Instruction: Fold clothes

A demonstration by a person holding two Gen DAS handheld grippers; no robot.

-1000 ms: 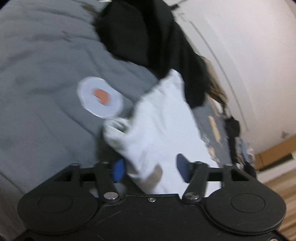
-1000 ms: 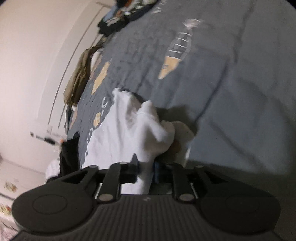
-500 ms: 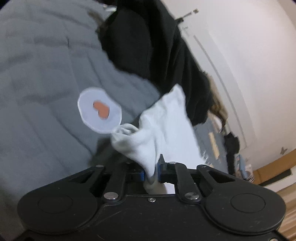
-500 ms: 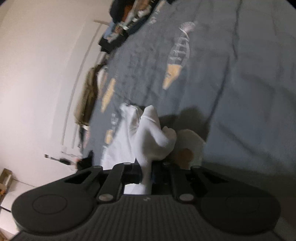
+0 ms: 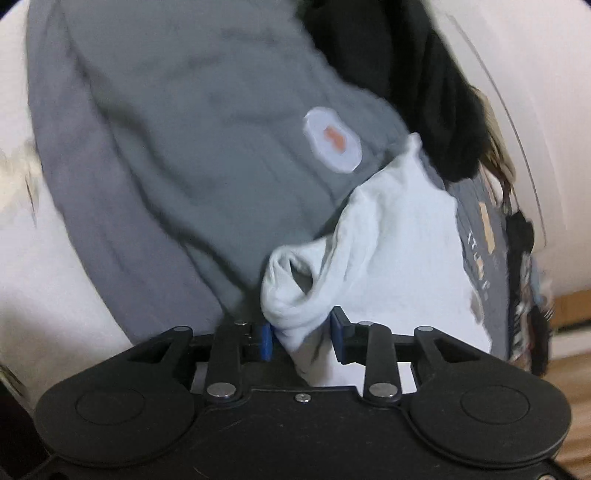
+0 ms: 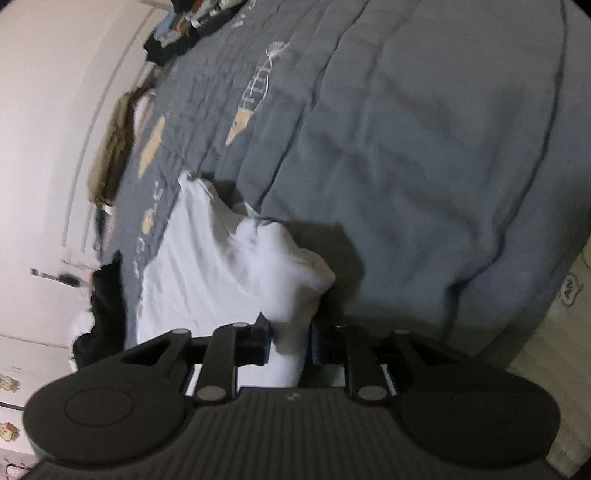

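Observation:
A white garment (image 5: 399, 236) lies on the grey bedspread (image 5: 166, 147), with one bunched corner pulled up toward each gripper. My left gripper (image 5: 301, 338) has its jaws opening; a loose loop of that corner sits between the blue pads, slack and not pinched. In the right wrist view the garment (image 6: 207, 266) rises in a peak into my right gripper (image 6: 289, 343). Those jaws are opening too, but the cloth fills the narrow gap and both pads still press on it.
Black clothes (image 5: 406, 74) are heaped beyond the garment against the white wall. A round white patch with an orange mark (image 5: 331, 138) is on the bedspread. A brown garment (image 6: 114, 147) and a clothes pile (image 6: 177, 29) lie by the wall. The bed's edge (image 6: 517, 314) drops off at right.
Both grippers closed on the white garment's corners, then moved across the bed with them. The left jaws have since widened off the cloth; the right jaws have widened slightly.

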